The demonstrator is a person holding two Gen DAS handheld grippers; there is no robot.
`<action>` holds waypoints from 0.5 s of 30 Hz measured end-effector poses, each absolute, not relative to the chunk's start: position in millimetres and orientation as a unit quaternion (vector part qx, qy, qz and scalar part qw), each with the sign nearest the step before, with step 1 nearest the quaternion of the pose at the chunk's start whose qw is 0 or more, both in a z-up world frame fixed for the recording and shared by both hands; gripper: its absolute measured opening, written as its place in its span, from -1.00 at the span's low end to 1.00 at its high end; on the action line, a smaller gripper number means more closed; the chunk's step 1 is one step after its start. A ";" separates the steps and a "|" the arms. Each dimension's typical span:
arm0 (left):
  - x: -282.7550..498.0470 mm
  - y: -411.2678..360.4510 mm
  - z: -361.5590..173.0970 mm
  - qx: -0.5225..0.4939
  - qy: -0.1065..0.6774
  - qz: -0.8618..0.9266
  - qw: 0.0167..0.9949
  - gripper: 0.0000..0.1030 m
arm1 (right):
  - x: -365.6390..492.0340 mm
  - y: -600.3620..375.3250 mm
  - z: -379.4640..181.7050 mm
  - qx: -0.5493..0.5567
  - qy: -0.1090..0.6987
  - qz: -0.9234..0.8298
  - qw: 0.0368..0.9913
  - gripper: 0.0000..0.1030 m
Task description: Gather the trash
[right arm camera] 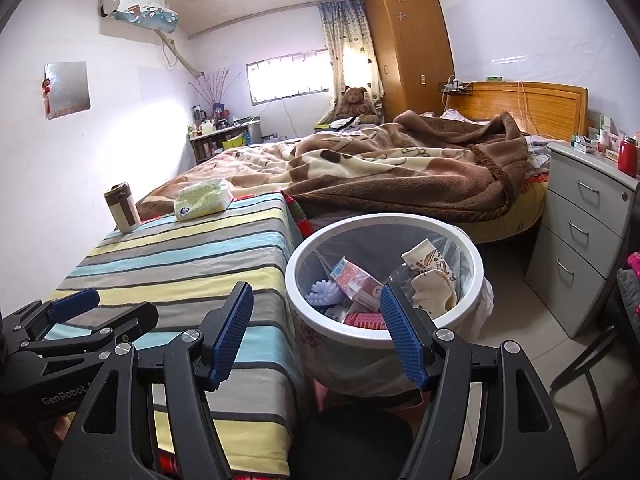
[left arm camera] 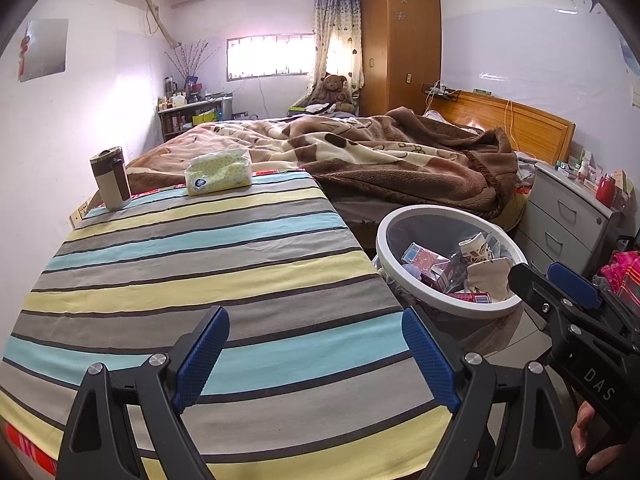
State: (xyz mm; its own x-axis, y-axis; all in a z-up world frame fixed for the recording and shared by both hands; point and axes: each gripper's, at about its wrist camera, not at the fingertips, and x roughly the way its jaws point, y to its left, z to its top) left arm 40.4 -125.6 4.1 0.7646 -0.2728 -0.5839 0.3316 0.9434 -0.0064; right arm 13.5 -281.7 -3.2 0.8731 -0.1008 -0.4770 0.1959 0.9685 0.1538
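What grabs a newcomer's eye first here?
The striped cloth over the table fills the foreground, bare except for a tissue pack and a travel mug at its far end. Right of the table, the white bin already holds cartons and crumpled cups. Both grippers, left gripper and right gripper, are open with nothing between their fingers.

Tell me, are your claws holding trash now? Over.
Left gripper open, empty. Right gripper open, empty. Trash bin holds trash. Nothing blocking.
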 end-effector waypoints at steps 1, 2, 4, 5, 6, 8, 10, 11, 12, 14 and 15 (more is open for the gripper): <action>40.1 -125.3 4.0 0.048 0.303 -0.161 0.938 0.71 | 13.4 -281.4 -3.2 0.100 0.240 -0.077 0.962 0.31; 40.0 -125.4 4.2 0.047 0.303 -0.162 0.938 0.71 | 13.3 -281.6 -3.1 0.101 0.240 -0.076 0.962 0.31; 39.8 -125.4 4.4 0.048 0.303 -0.162 0.938 0.71 | 13.4 -281.6 -2.8 0.100 0.241 -0.077 0.962 0.31; 39.3 -125.4 4.8 0.048 0.303 -0.161 0.938 0.71 | 13.2 -281.6 -2.6 0.100 0.241 -0.077 0.962 0.31; 40.2 -125.0 4.4 0.047 0.303 -0.162 0.938 0.71 | 13.1 -281.7 -2.6 0.101 0.241 -0.077 0.962 0.31; 40.5 -123.9 5.5 0.045 0.302 -0.161 0.938 0.71 | 12.9 -281.5 -2.3 0.101 0.241 -0.077 0.962 0.31; 41.8 -121.9 6.0 0.045 0.302 -0.161 0.939 0.71 | 12.8 -281.3 -2.1 0.100 0.241 -0.077 0.962 0.31; 41.7 -121.5 6.3 0.044 0.302 -0.161 0.939 0.71 | 12.9 -280.8 -2.0 0.100 0.241 -0.077 0.962 0.31; 41.2 -121.2 6.5 0.045 0.301 -0.161 0.939 0.71 | 12.8 -280.8 -2.0 0.100 0.241 -0.077 0.962 0.31; 40.2 -120.1 7.0 0.044 0.300 -0.160 0.939 0.71 | 13.0 -280.3 -1.7 0.099 0.241 -0.077 0.962 0.31; 39.7 -120.1 7.5 0.045 0.299 -0.160 0.940 0.71 | 13.3 -279.6 -1.3 0.099 0.240 -0.077 0.963 0.31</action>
State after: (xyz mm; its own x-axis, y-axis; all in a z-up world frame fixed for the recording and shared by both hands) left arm 39.7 -120.1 7.5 0.7695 -0.2741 -0.5768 0.3275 0.9448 -0.0120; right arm 13.3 -279.6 -1.3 0.8727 -0.1005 -0.4779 0.1958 0.9685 0.1538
